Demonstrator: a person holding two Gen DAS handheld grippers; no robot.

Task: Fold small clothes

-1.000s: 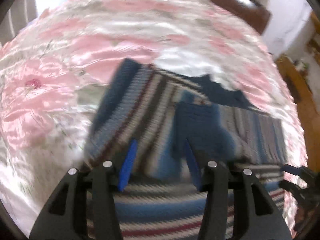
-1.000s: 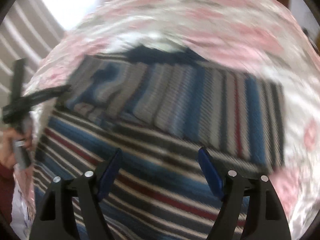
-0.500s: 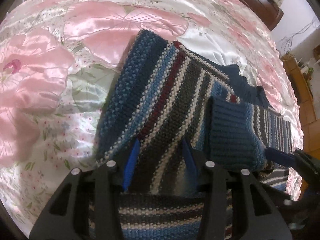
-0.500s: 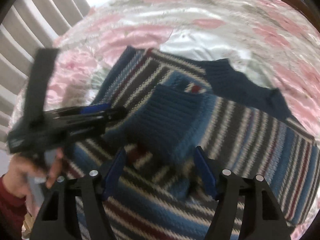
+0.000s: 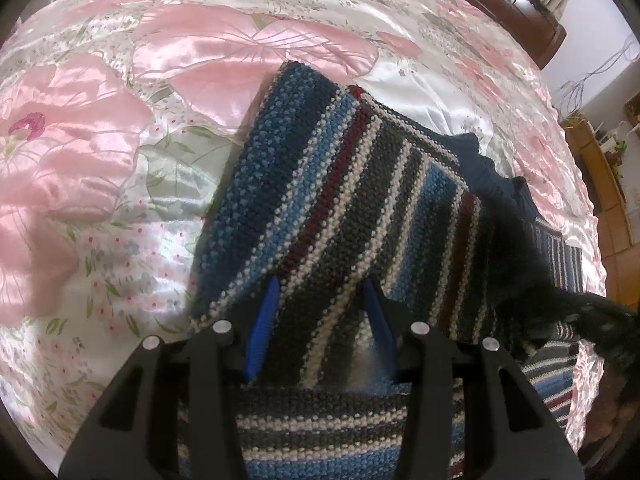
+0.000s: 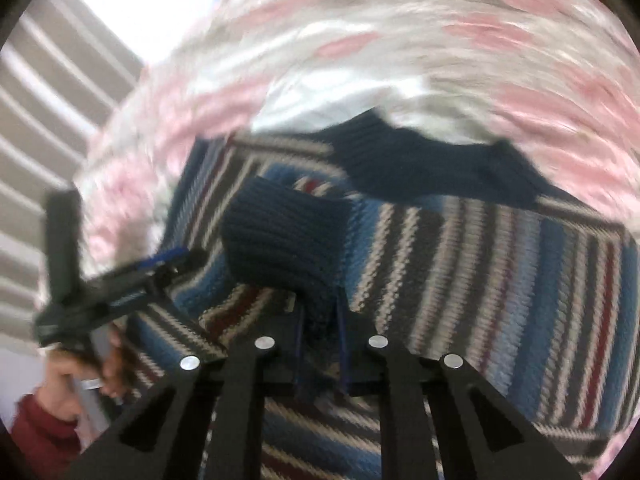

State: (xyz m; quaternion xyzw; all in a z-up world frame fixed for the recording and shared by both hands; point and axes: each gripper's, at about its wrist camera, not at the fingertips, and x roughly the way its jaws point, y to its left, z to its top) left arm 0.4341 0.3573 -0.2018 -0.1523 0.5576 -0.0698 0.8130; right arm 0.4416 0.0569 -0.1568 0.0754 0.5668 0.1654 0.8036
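pinching the sweater's navy cuff (image 6: 280, 236), the right hand-held gripper (image 6: 320, 340) holds the sleeve lying across the striped sweater (image 5: 360, 200) on the bed (image 5: 100, 160); the left hand-held gripper (image 5: 320, 320), jaws apart, straddles the sleeve's near fold.

Open pink floral satin bedspread (image 5: 120, 128) left of the striped knitted sweater (image 5: 340, 208), dark wooden headboard (image 5: 516, 4) bounding the far edge, left tongs (image 6: 176, 260) crowding the sweater's folded sleeve
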